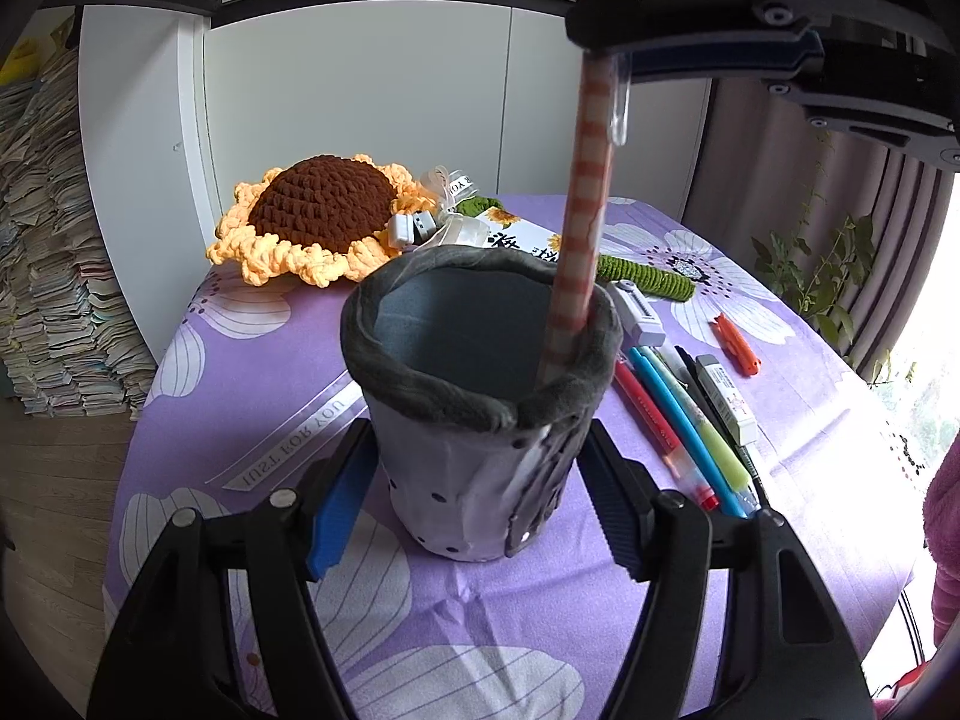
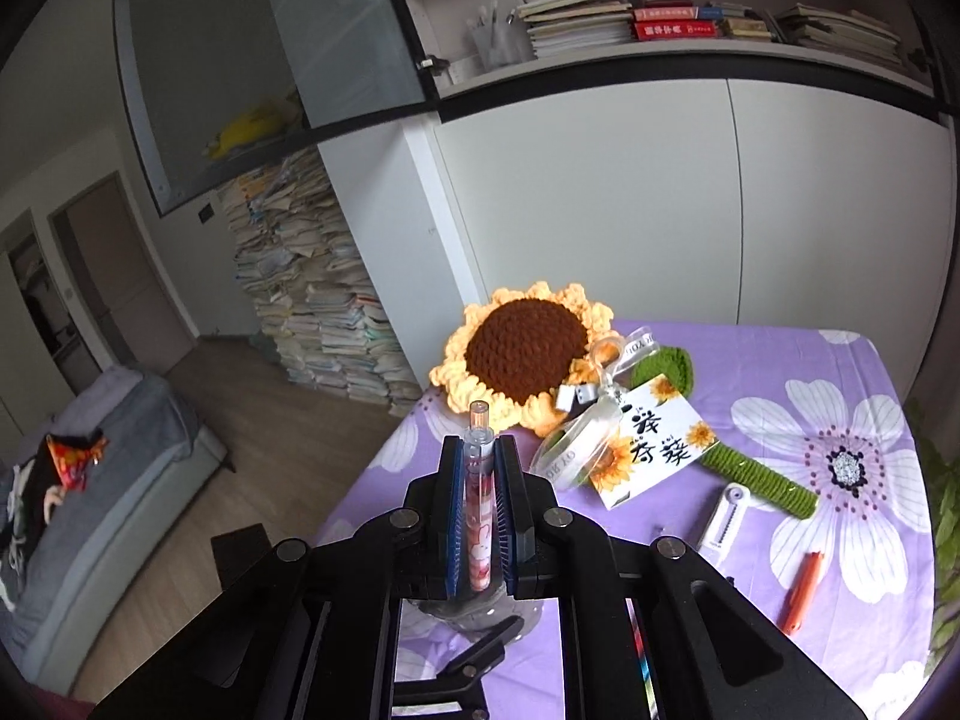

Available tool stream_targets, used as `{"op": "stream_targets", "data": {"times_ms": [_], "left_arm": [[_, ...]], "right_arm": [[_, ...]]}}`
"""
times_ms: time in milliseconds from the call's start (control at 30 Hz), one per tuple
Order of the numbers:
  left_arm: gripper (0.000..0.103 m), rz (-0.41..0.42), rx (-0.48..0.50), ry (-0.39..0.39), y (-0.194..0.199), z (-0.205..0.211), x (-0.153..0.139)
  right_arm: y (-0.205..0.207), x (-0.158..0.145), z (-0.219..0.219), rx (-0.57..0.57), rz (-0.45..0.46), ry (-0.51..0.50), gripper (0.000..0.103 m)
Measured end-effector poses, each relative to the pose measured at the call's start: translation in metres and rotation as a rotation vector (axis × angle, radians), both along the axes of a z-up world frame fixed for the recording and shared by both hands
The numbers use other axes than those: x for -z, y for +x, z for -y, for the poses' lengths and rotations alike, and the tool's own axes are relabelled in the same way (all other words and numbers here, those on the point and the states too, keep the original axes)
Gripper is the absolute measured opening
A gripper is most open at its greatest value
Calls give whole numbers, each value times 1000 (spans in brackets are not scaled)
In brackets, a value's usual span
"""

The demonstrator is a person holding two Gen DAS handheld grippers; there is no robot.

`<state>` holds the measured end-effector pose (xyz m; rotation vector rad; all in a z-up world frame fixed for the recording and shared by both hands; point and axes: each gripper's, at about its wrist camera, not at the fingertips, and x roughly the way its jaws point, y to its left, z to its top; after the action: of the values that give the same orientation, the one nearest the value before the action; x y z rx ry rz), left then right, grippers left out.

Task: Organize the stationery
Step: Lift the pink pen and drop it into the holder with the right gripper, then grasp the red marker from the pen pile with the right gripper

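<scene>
One soft grey felt pen holder [image 1: 480,396] sits between the left gripper [image 1: 474,498], seemingly touching; right gripper [image 2: 480,516] clamps one checked pen [image 1: 579,228]; five-odd pens [image 1: 690,420] at three o'clock.

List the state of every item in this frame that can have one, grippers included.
Left gripper: jaws around the holder's base; contact unclear.
Right gripper: shut on the pen.
Pink checked pen: near upright, lower end inside the holder.
Grey fabric pen holder: upright, mouth open.
Pens on the cloth: lying flat, side by side.
Orange pen: lying apart.
Glass cabinet door: swung open.
</scene>
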<state>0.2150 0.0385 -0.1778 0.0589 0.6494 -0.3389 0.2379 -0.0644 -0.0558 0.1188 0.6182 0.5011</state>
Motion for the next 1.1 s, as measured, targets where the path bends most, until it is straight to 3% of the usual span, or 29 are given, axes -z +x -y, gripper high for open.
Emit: {"op": "stream_targets", "data": {"times_ms": [300,533,700,800,933,1100], "left_arm": [[67,-1,1,0,0,0,0],[67,-1,1,0,0,1,0],[67,-1,1,0,0,0,0],[67,-1,1,0,0,0,0],[67,-1,1,0,0,1,0],[67,-1,1,0,0,0,0]], "right_arm": [[11,33,-9,-29,-106,-52,11],[0,32,16,-14,-126,-25,12],[-8,37,68,164,-116,-41,12],[4,62,96,289,-225,-67,12],[14,98,118,359,-365,-79,12],[15,119,127,383,-424,-93,12]]}}
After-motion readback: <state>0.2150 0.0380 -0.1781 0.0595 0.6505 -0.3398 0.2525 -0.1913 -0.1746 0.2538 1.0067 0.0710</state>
